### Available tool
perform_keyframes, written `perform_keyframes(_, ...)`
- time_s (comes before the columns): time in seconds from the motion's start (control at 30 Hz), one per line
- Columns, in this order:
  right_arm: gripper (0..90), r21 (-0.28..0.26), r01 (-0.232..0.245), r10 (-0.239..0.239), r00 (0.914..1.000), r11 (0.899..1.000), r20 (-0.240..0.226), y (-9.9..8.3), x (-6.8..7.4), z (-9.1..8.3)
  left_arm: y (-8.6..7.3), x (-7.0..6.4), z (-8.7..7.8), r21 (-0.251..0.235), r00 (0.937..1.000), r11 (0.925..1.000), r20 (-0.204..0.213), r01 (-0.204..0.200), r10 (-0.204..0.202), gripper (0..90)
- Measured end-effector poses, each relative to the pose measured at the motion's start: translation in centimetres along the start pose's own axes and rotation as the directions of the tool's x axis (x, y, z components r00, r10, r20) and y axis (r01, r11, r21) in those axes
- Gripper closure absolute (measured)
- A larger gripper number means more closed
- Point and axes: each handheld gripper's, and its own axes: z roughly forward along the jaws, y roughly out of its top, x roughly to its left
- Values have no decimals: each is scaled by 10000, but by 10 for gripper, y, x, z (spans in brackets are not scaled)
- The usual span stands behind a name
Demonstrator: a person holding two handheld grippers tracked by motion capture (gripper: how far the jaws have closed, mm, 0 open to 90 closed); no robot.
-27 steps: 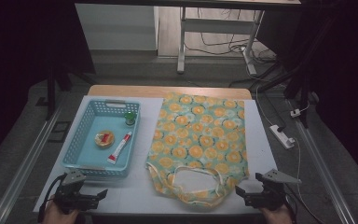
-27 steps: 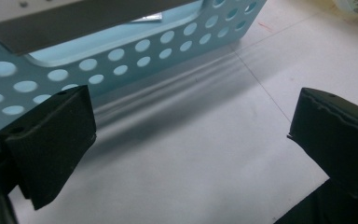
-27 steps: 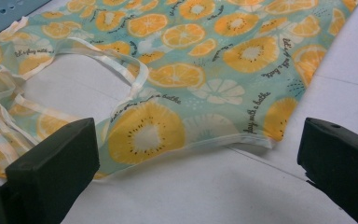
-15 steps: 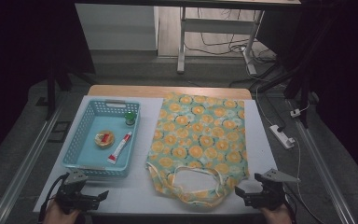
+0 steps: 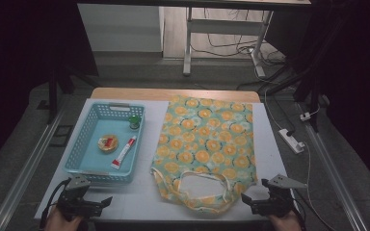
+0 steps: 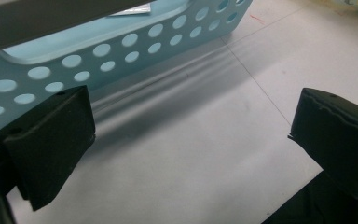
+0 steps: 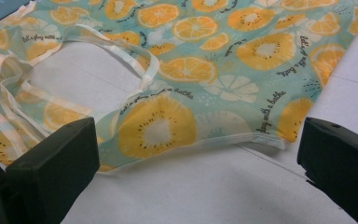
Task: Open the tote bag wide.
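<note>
Left gripper (image 5: 105, 202) low at the near left table edge, jaws spread wide, nothing between them; it sits just in front of the blue basket (image 5: 79, 151), whose perforated wall (image 6: 121, 51) fills the upper part of the left gripper view. Right gripper (image 5: 245, 198) at the near right edge, jaws also wide apart and empty. Fruit-print tote bag (image 5: 207, 144) lies flat on the white table (image 5: 139, 197), handles toward the person; its near hem (image 7: 177, 140) lies just ahead of the right gripper's jaws, not touching them
</note>
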Motion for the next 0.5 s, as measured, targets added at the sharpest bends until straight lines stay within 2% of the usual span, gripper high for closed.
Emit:
perform_keyframes(0.37,0,67,243,-243,9997,9997,3,2,3,2,0,1,-1,-31,9999,10000,165,9,-8,13)
perform_keyframes(0.5,0,52,317,-316,9994,9995,-139,2,5,2,-1,1,-1,-81,9999,10000,162,46,-45,12)
